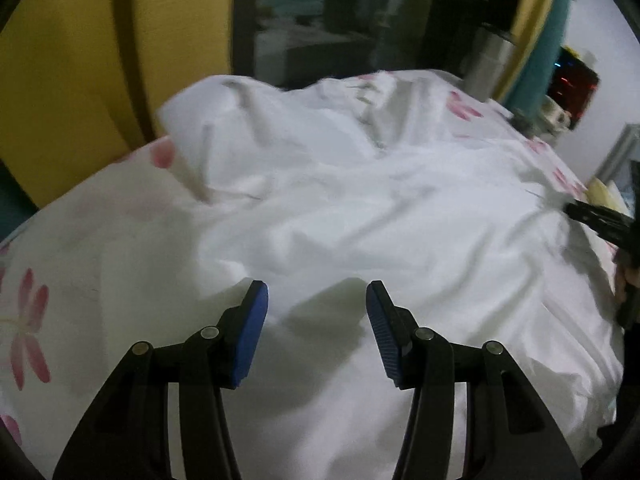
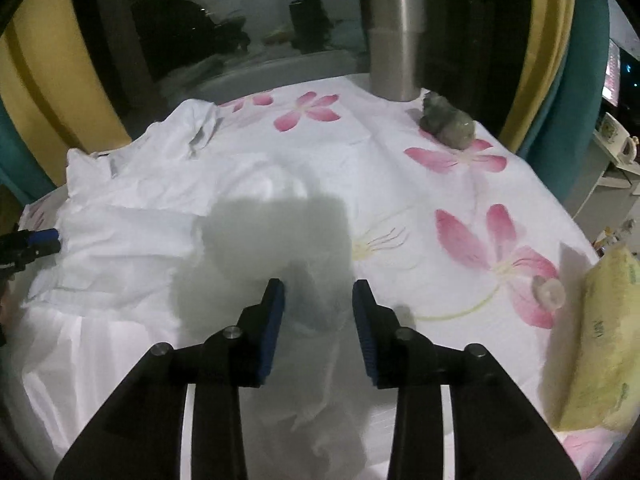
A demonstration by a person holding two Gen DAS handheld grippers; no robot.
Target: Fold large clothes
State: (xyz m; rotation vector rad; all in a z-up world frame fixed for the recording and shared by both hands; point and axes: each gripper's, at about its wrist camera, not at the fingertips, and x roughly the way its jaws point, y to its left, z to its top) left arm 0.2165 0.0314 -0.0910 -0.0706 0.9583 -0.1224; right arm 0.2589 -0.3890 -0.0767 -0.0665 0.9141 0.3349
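A large white garment (image 1: 340, 208) lies crumpled across a table covered by a white cloth with pink flowers (image 2: 472, 232). In the right wrist view the garment (image 2: 152, 216) fills the left and middle. My left gripper (image 1: 317, 296) is open and empty, just above the garment's near part. My right gripper (image 2: 318, 294) is open and empty, over the garment's right edge. The right gripper also shows at the right edge of the left wrist view (image 1: 600, 220). The left gripper's blue tips show at the left edge of the right wrist view (image 2: 44, 240).
A steel tumbler (image 2: 394, 44) stands at the table's far edge. A grey-green stone (image 2: 448, 126) lies next to it. A yellow soft packet (image 2: 604, 340) lies at the right edge, with a small clear ball (image 2: 550, 292) beside it. Yellow and teal curtains hang behind.
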